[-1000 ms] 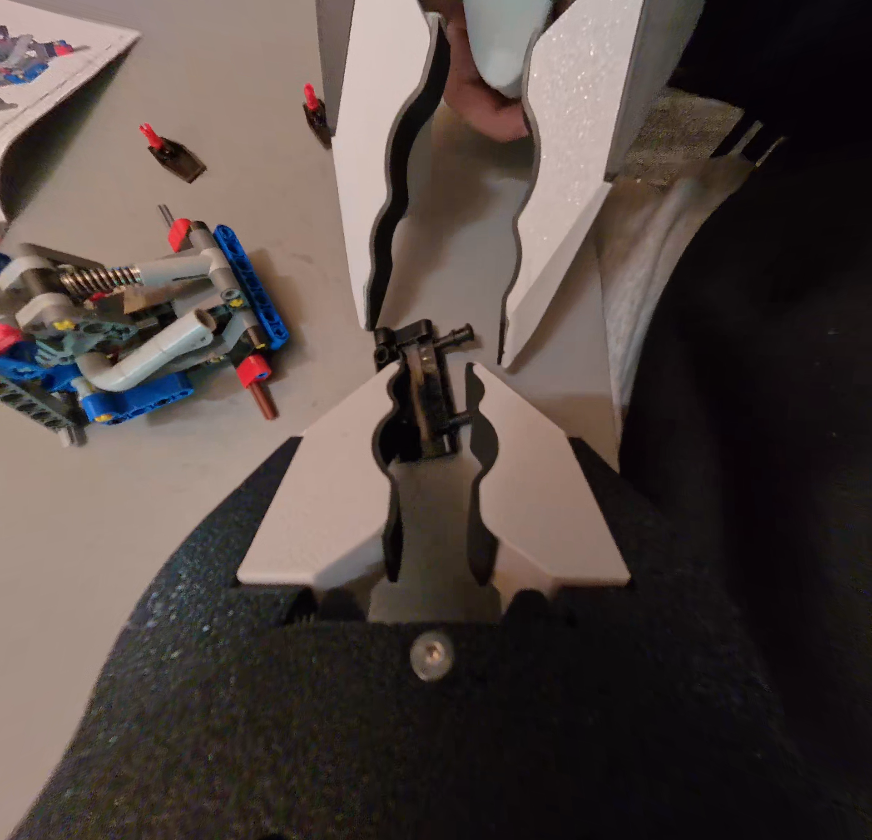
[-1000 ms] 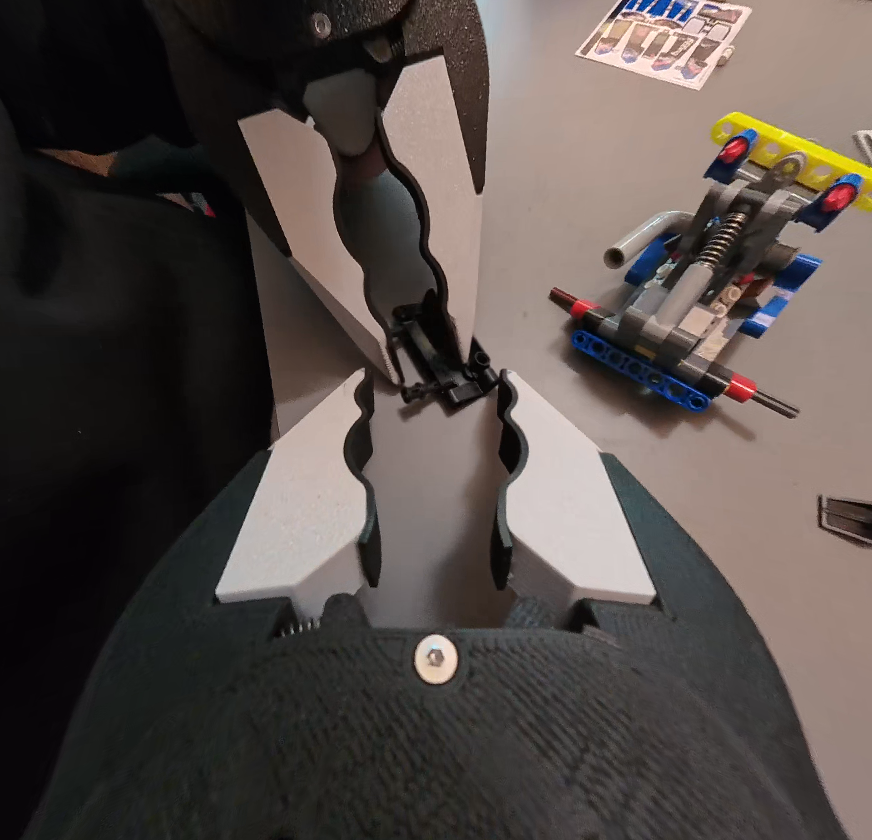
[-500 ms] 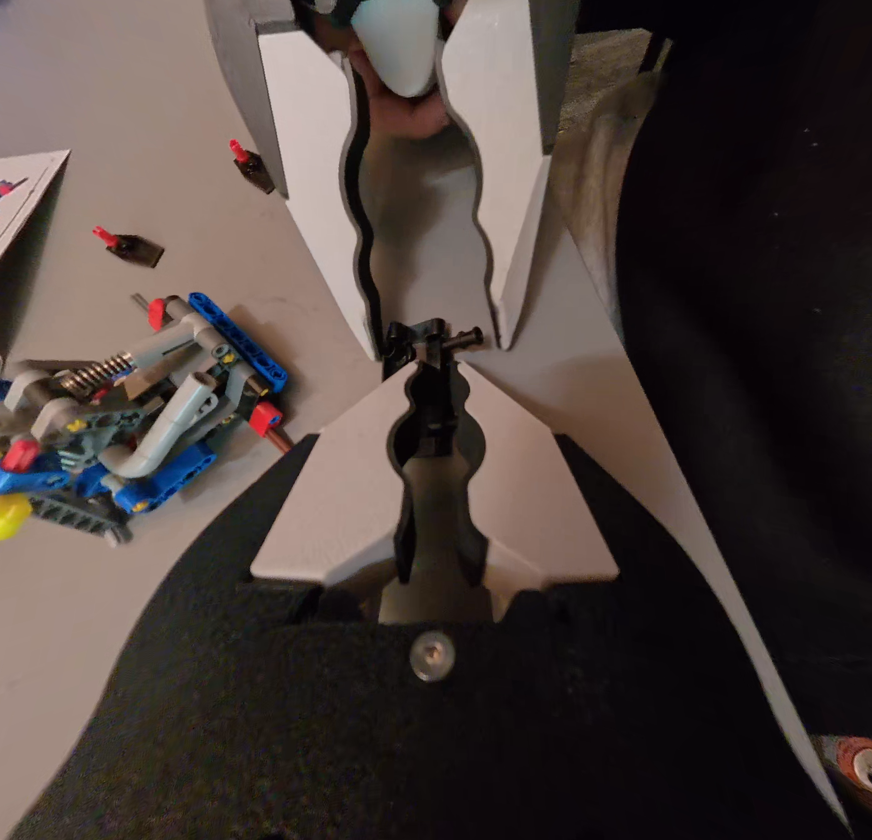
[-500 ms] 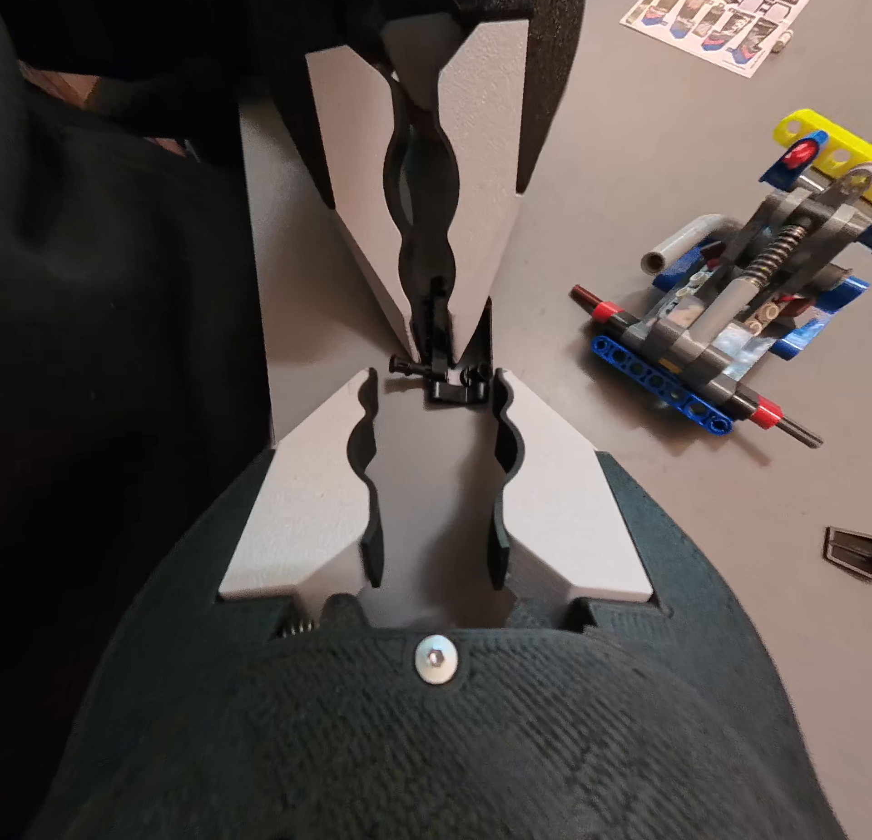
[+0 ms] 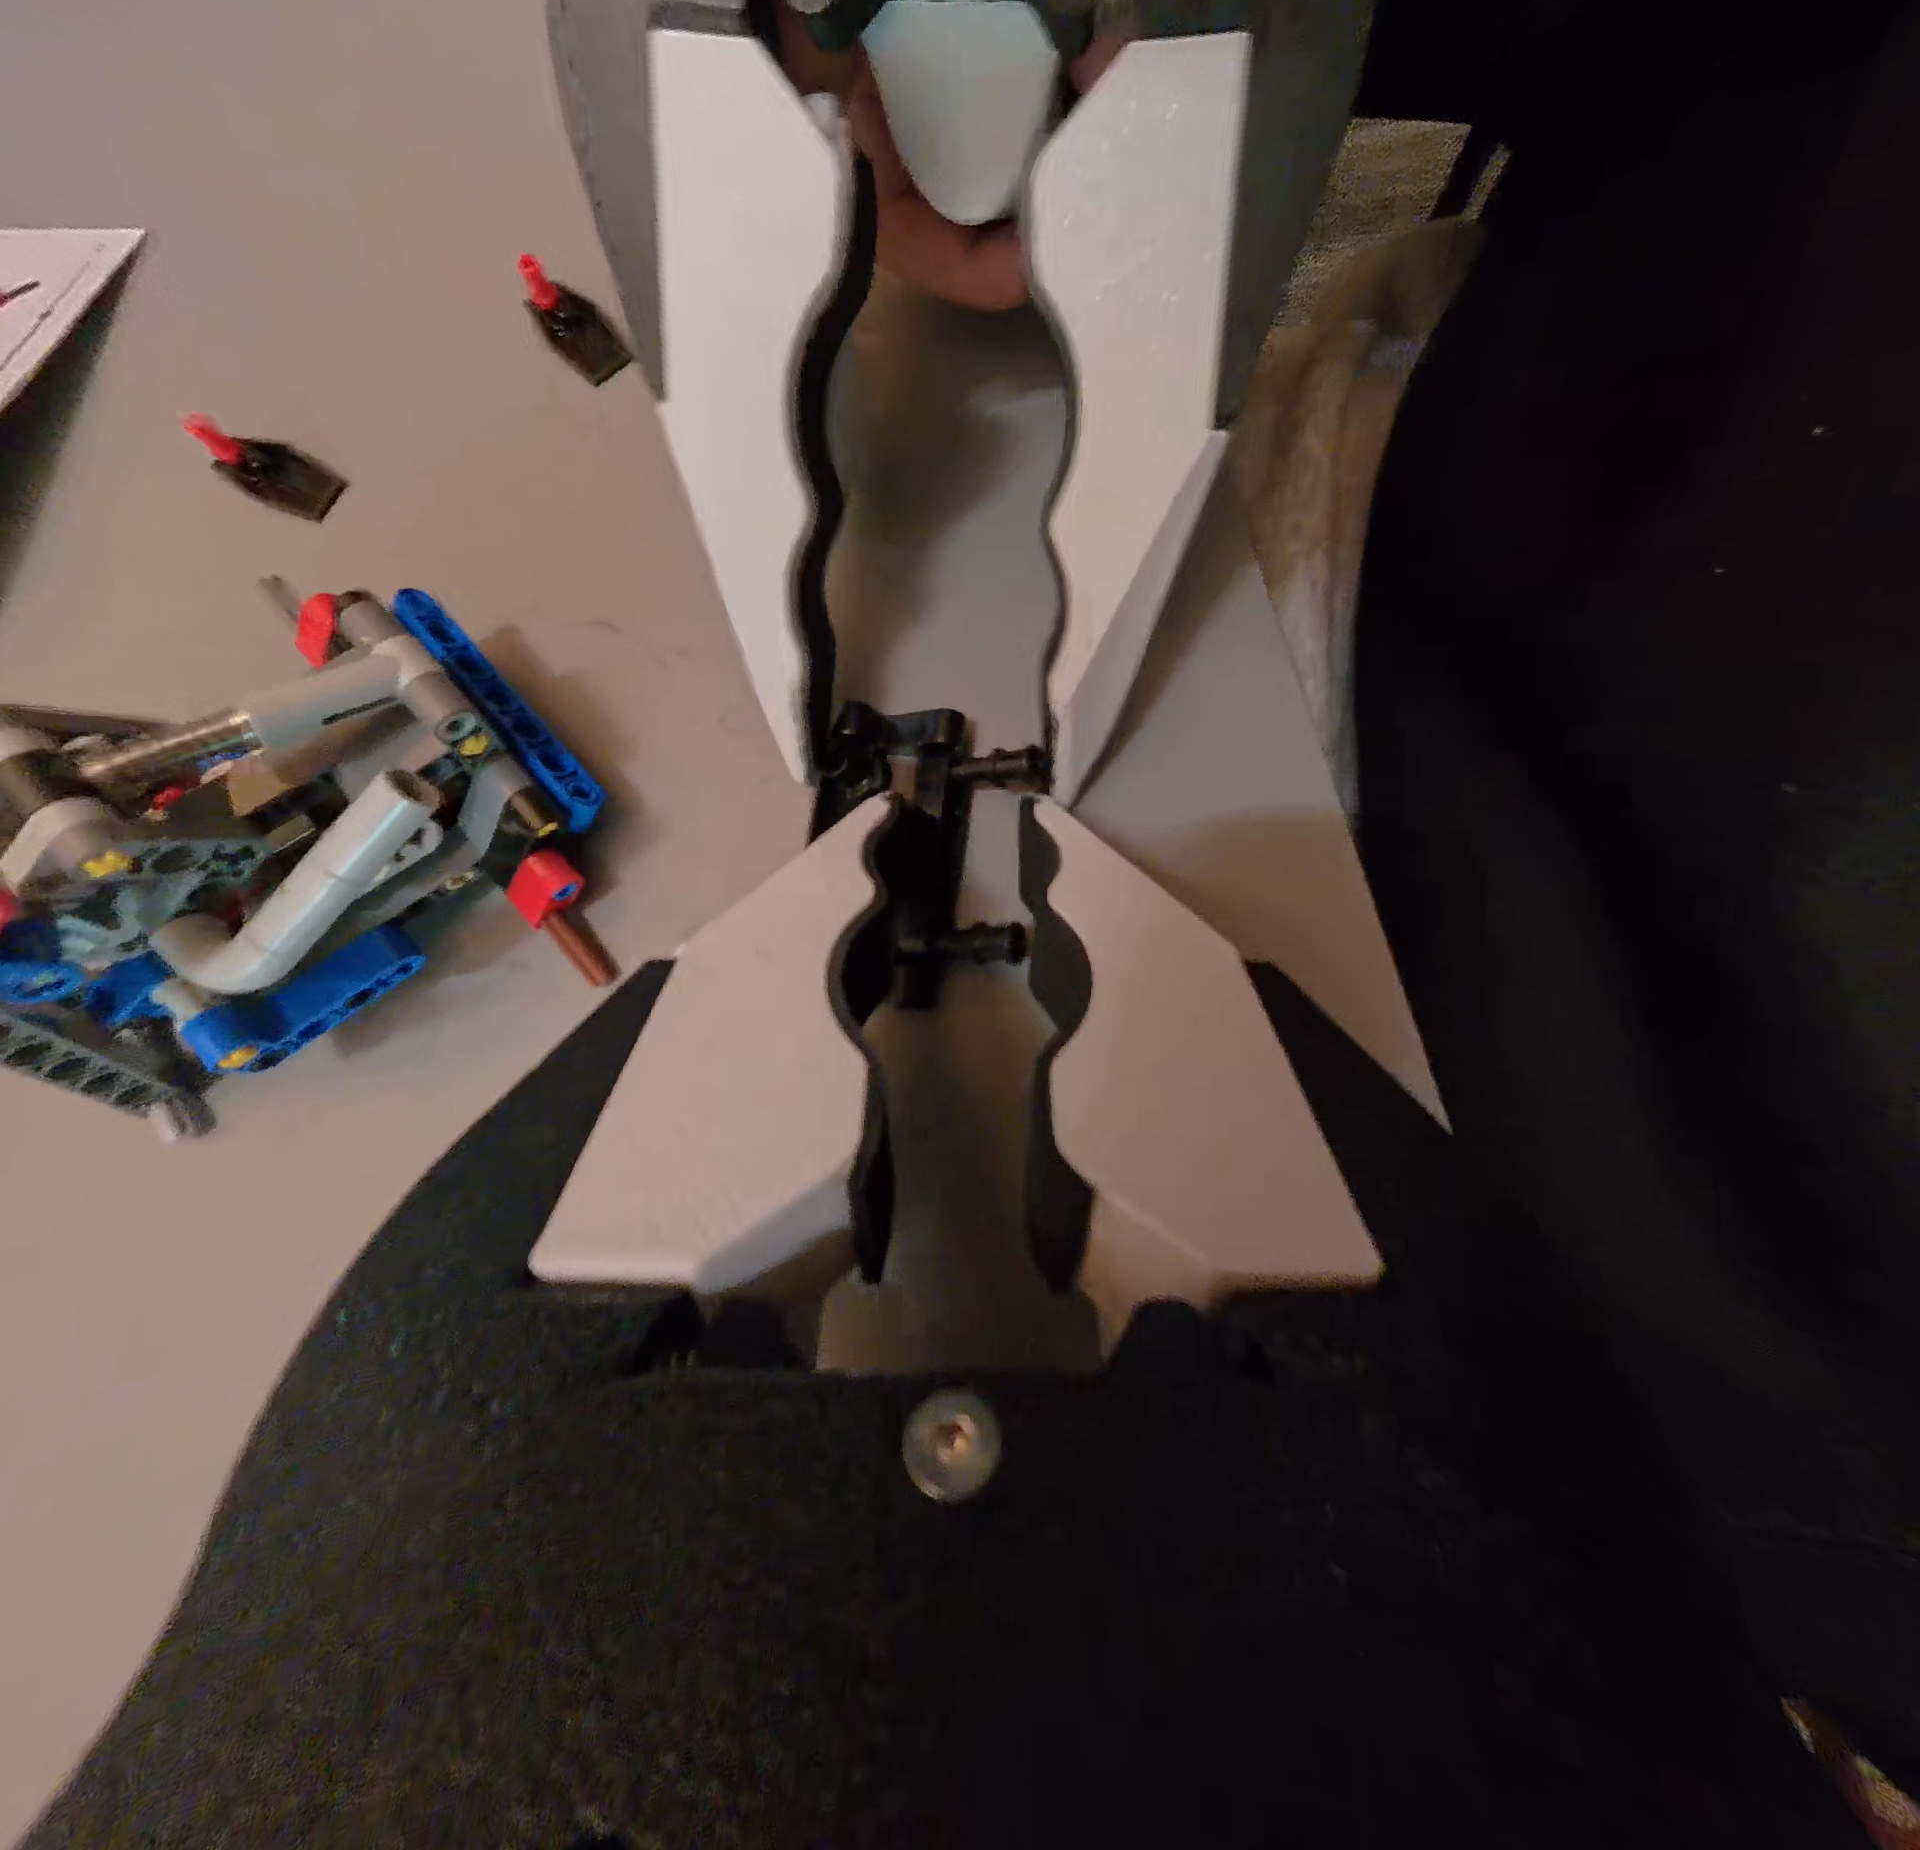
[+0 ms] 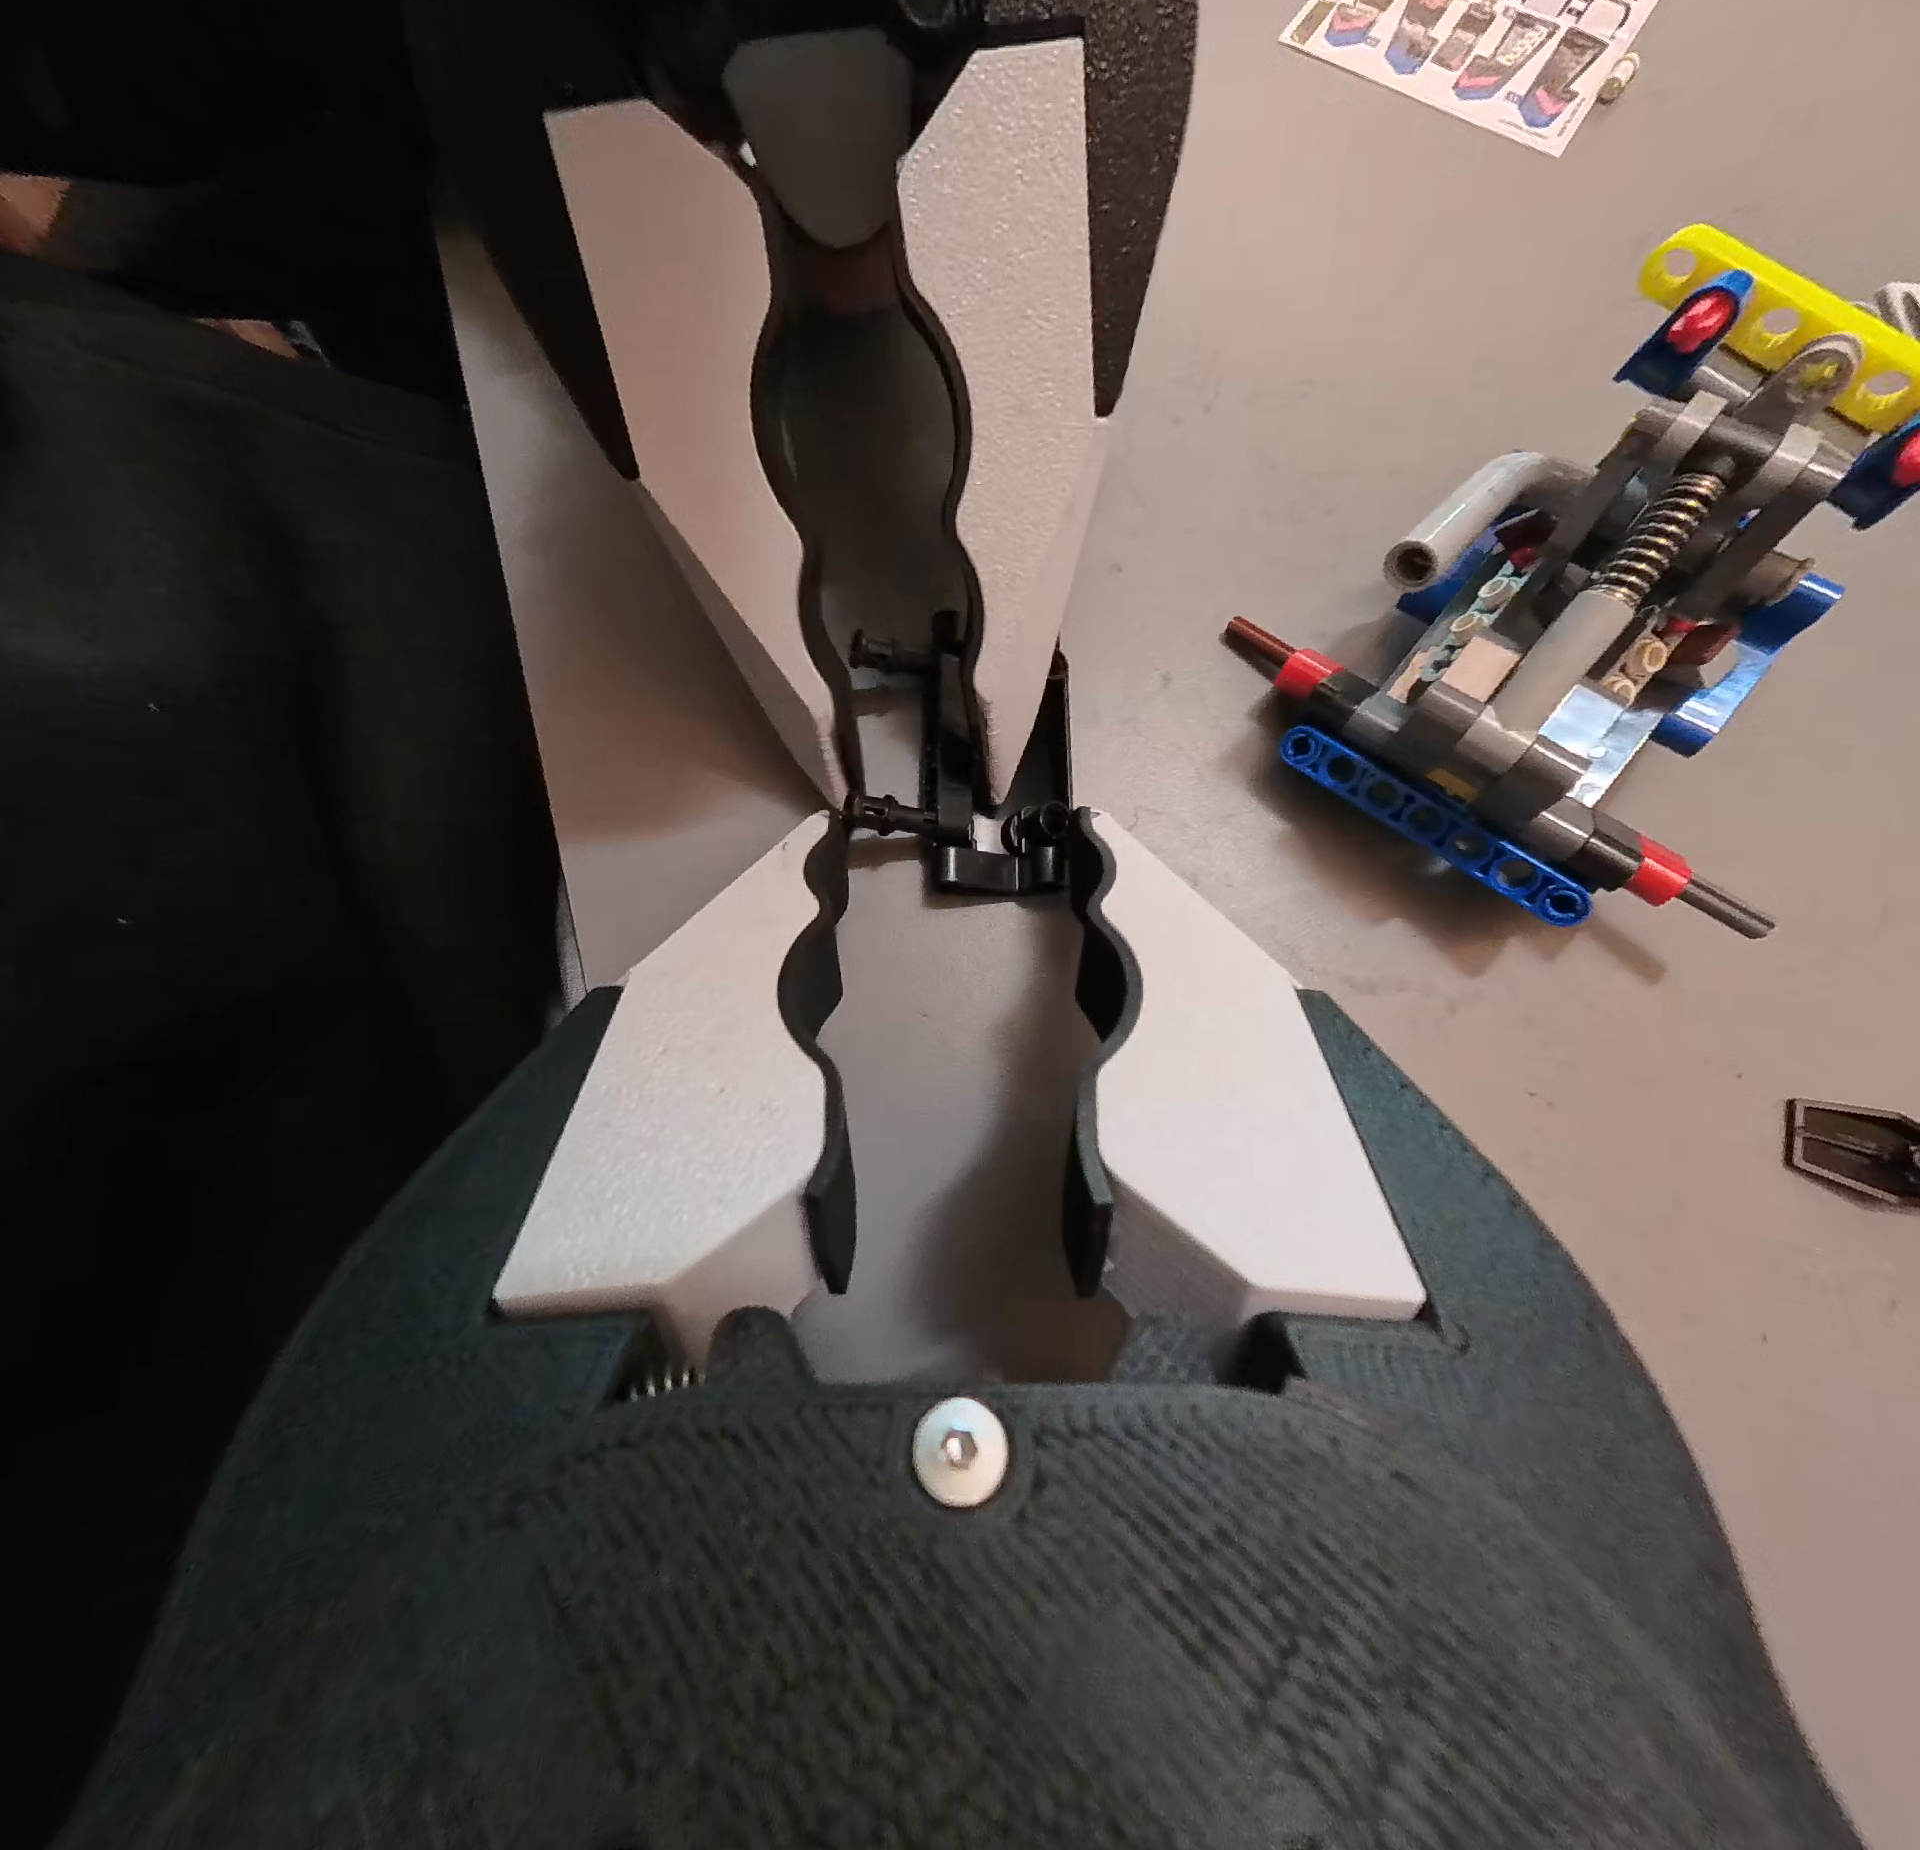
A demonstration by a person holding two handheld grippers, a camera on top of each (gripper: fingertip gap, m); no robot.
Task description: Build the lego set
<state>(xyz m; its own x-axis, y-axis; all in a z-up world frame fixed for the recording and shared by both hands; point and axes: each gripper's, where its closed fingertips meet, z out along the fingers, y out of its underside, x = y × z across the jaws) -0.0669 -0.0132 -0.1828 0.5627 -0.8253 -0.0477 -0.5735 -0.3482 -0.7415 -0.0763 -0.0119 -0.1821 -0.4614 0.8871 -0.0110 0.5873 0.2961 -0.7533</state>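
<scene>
A small black assembly (image 5: pixel 925 865) is a short beam with two pins and an end connector, and it lies between the two facing grippers. My left gripper (image 5: pixel 956 808) has its jaws apart. The beam rests against one pad (image 5: pixel 873 844), and a gap shows between the beam and the other pad (image 5: pixel 1039 844). My right gripper (image 6: pixel 958 829) is closed across the assembly (image 6: pixel 997 865). One fingertip (image 6: pixel 821 844) touches a pin's tip and the other fingertip (image 6: pixel 1096 844) touches the connector. The left wrist view shows the right gripper (image 5: pixel 932 766) touching both ends in the same way.
A partly built blue, grey and red model (image 5: pixel 312 844) lies on the grey table (image 6: pixel 1351 1073), and it also shows in the right wrist view (image 6: pixel 1621 637). Two small black pieces with red pins (image 5: pixel 275 470) lie farther out. A sticker sheet (image 6: pixel 1475 34) and a dark flat piece (image 6: pixel 1860 1146) lie there too. A person's dark clothing (image 5: pixel 1662 865) borders the table edge. The tips of both grippers are at nearly the same place. From either gripper's tips it is about 15 centimeters to the dark flat piece (image 6: pixel 1860 1146). My left wrist view (image 5: pixel 293 475) looks at it from another angle.
My left gripper closed on the beam half a second ago and has opened again. My right gripper has narrowed until its fingertips touch the assembly's two ends.
</scene>
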